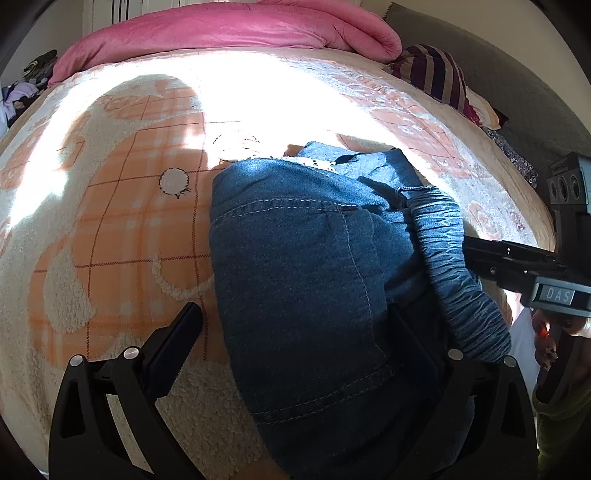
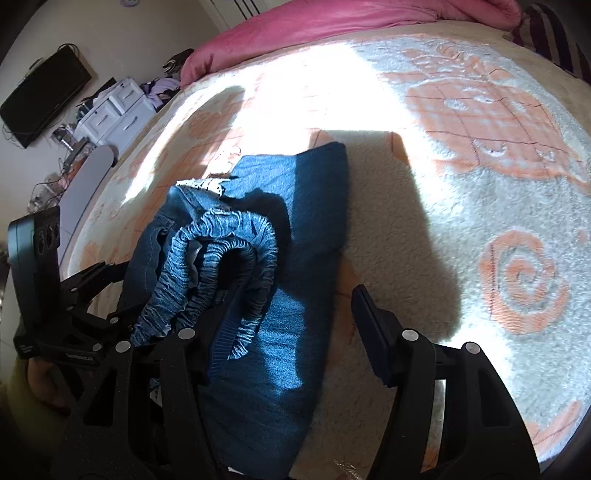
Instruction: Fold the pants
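Note:
Blue denim pants (image 1: 306, 266) with a gathered elastic waistband (image 1: 454, 258) lie partly folded on the bed. In the left wrist view my left gripper (image 1: 295, 321) is open, its jaws wide apart astride the seat of the pants; the right finger is half hidden by denim. In the right wrist view my right gripper (image 2: 295, 314) is open over the pants (image 2: 291, 258). Its left finger (image 2: 221, 332) lies under the bunched waistband (image 2: 221, 251), its right finger (image 2: 373, 328) over the blanket. The other gripper shows in each view, at the right (image 1: 535, 273) and at the left (image 2: 66, 295).
The bed carries a cream and orange fleece blanket (image 1: 110, 229) with a bright sun patch. A pink duvet (image 1: 229, 26) lies at the far end, and a striped pillow (image 1: 439, 74) at the right. A white dresser (image 2: 118, 107) and a dark screen (image 2: 44, 96) stand beyond the bed's left edge.

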A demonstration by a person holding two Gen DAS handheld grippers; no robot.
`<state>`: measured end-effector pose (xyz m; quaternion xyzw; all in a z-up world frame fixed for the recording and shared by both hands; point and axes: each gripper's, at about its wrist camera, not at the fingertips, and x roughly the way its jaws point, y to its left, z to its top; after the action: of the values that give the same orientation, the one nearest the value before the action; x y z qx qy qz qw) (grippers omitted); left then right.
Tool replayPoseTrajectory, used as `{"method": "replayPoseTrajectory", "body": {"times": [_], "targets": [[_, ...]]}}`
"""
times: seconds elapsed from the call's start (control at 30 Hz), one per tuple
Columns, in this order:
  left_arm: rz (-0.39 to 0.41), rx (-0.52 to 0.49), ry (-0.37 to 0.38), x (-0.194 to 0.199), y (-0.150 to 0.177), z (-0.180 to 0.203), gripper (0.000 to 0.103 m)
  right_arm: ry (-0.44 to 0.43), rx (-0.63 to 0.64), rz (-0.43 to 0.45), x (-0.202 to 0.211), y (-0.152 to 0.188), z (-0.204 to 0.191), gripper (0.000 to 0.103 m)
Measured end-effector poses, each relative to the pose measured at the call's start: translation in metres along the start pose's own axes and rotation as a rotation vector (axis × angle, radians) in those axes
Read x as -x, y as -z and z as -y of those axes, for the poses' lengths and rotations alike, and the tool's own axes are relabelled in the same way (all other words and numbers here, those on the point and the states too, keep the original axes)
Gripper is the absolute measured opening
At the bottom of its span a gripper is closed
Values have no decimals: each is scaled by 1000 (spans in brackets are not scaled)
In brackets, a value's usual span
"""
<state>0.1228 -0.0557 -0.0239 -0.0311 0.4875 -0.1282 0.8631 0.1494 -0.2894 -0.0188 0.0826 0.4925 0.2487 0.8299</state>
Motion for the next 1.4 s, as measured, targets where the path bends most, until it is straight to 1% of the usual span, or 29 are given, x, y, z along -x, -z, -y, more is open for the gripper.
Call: {"method": "replayPoseTrajectory", "body": {"times": [0.27, 0.3, 0.37, 0.47, 0.53, 0.67, 0.9, 0.93, 1.0, 1.07, 1.1, 1.13, 1.23, 1.27, 1.3, 1.33, 1.4], "targets": [[-9, 8, 19, -3, -1, -4, 99, -59, 13, 0, -5, -2, 4, 54], [-11, 10, 26, -4, -2, -5, 99, -72, 7, -2, -5, -2, 5, 53], [-8, 28, 46, -3, -1, -8, 99, -100, 1, -4, -6, -2, 6, 47], [-3, 43, 68, -2, -1, -12, 99, -105, 7, -6, -6, -3, 5, 47], [-15, 38, 59, -3, -2, -11, 99, -111, 5, -10, -7, -3, 6, 47], [-40, 12, 18, -7, -6, -4, 99, -107, 16, -21, -12, -8, 5, 47], [-38, 3, 0, -14, -11, -2, 99, -94, 30, -30, -22, -13, 1, 47], [-38, 0, -1, -14, -11, -2, 99, -94, 29, -29, -23, -13, 1, 46], [-34, -9, 1, -15, -11, 0, 99, -89, 43, -26, -23, -13, -1, 40], [-27, -11, 15, -15, -10, 0, 99, -104, 40, -23, -24, -11, -3, 27], [-26, -10, 25, -15, -10, -1, 99, -110, 42, -20, -24, -10, -4, 24], [-23, -11, 37, -14, -10, -1, 96, -114, 48, -13, -23, -8, -6, 19], [-12, -54, 55, -10, -8, 5, 77, -87, 54, 5, -20, -4, -13, 16], [-4, -68, 50, -8, -8, 7, 74, -79, 55, 14, -19, -3, -16, 14], [-1, -72, 49, -7, -8, 9, 73, -73, 58, 21, -18, -3, -18, 13], [4, -68, 54, -6, -7, 8, 69, -60, 69, 30, -16, -2, -22, 12], [13, -49, 80, -3, -8, 6, 58, -44, 96, 51, -11, -3, -27, 10]]}}
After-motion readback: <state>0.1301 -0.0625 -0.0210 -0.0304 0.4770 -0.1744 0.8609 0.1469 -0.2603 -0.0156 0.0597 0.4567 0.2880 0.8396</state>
